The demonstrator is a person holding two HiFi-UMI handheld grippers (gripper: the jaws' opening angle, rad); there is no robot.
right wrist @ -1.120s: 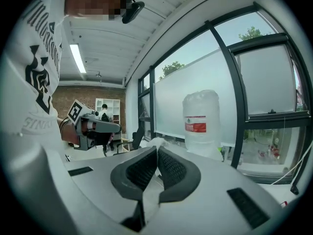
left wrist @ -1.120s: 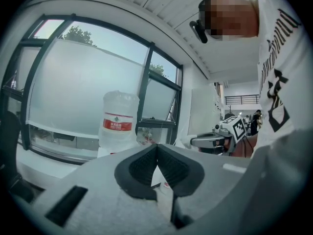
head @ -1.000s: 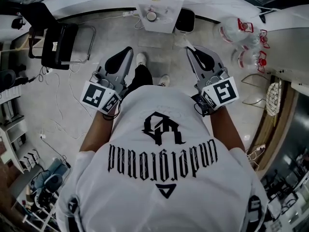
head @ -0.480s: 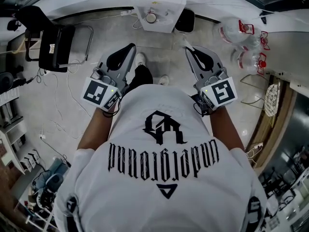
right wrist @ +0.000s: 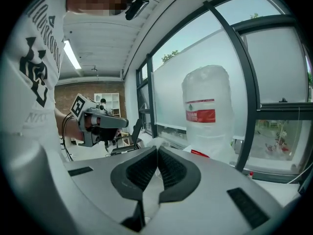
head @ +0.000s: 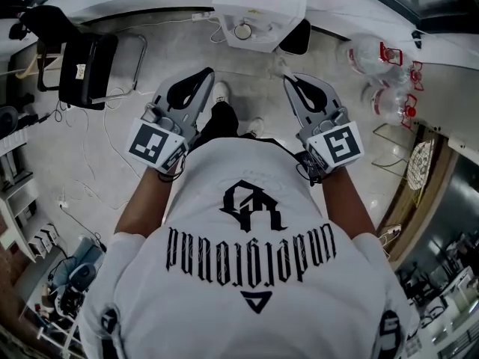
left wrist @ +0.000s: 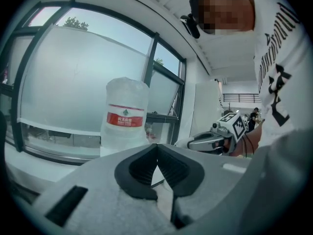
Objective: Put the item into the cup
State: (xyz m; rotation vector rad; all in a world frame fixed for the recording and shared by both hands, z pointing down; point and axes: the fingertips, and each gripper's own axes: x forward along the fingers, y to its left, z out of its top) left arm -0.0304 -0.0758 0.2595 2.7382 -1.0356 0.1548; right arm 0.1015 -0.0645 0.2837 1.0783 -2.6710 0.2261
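Observation:
I hold both grippers at chest height, pointing forward over the floor. In the head view my left gripper (head: 207,74) and right gripper (head: 287,80) are each shut with nothing between the jaws. The left gripper view shows its jaws (left wrist: 157,146) closed tip to tip, and the right gripper view shows the same (right wrist: 157,149). A small white table (head: 260,15) stands ahead with a round rimmed object (head: 242,30) on it; I cannot tell whether that is the cup. No item to pick shows.
A black chair (head: 86,60) stands at the left with cables on the floor around it. Large water jugs (head: 378,54) lie at the right by a white counter. One jug (left wrist: 125,115) appears against the window, and it also shows in the right gripper view (right wrist: 207,112).
The white table has come further into the head view from the top. Both grippers stay shut and keep the same pose in front of the chest.

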